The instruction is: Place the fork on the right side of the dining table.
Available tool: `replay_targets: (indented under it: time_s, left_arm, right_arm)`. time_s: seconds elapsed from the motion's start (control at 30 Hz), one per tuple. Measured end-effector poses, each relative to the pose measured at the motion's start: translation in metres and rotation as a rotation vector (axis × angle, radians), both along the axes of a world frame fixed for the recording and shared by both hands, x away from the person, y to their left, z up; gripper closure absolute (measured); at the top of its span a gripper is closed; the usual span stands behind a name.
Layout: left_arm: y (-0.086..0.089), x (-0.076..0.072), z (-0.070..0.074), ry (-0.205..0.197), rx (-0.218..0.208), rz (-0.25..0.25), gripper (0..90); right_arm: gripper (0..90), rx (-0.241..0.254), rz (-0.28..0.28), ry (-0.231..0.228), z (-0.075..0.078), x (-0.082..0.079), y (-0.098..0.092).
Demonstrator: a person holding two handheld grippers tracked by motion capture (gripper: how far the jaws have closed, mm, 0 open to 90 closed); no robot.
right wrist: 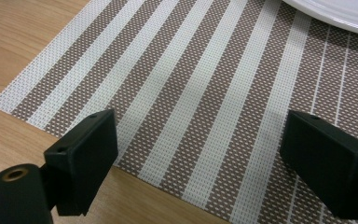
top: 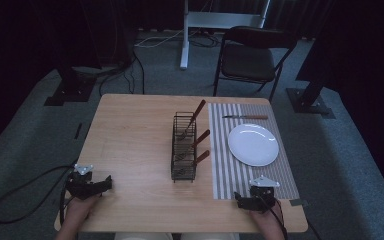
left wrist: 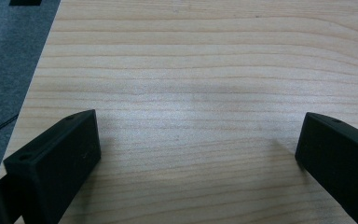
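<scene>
Black jaws of the right gripper [top: 244, 198] stand wide apart, empty, over the near edge of the striped placemat [right wrist: 205, 93]. Left gripper [top: 100, 184], also open, rests at the table's [top: 130, 145] near left corner. Ahead and left of the right gripper stands the wire caddy [top: 184, 147]; its wooden-handled cutlery [top: 201, 157] leans rightward, nearer the right hand. White plate [top: 253, 144] lies just ahead.

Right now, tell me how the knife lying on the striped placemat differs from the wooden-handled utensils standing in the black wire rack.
The wooden-handled knife lies flat on the striped placemat, beyond the white plate; the three wooden-handled utensils lean in the black wire rack, handles up and to the right. The knife's whole blade is exposed; the utensils' working ends sit behind the rack's wires. The knife is alone; the utensils stand in a row. All have brown handles.
</scene>
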State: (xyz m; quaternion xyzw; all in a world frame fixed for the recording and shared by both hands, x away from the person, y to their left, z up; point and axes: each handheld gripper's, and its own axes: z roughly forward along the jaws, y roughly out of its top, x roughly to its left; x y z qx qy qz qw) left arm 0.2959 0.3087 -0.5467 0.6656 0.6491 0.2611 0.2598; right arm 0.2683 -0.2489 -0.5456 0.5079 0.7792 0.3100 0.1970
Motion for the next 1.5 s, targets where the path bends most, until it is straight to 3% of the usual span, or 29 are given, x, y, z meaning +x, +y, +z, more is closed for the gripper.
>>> replay_targets:
  time_s: [0.87,1.27,1.5]
  left_arm:
    - [0.0,0.0,0.0,0.0,-0.001,-0.001,0.2]
    - [0.0,0.0,0.0,0.0,-0.001,-0.001,0.2]
    - [0.0,0.0,0.0,0.0,0.0,-0.002,0.2]
  right_arm:
    - [13.0,-0.016,-0.006,0.034,0.004,-0.004,0.001]
    - [15.5,0.031,0.068,0.051,0.017,-0.01,0.013]
    - [16.6,0.057,0.096,0.027,0.028,-0.012,0.02]
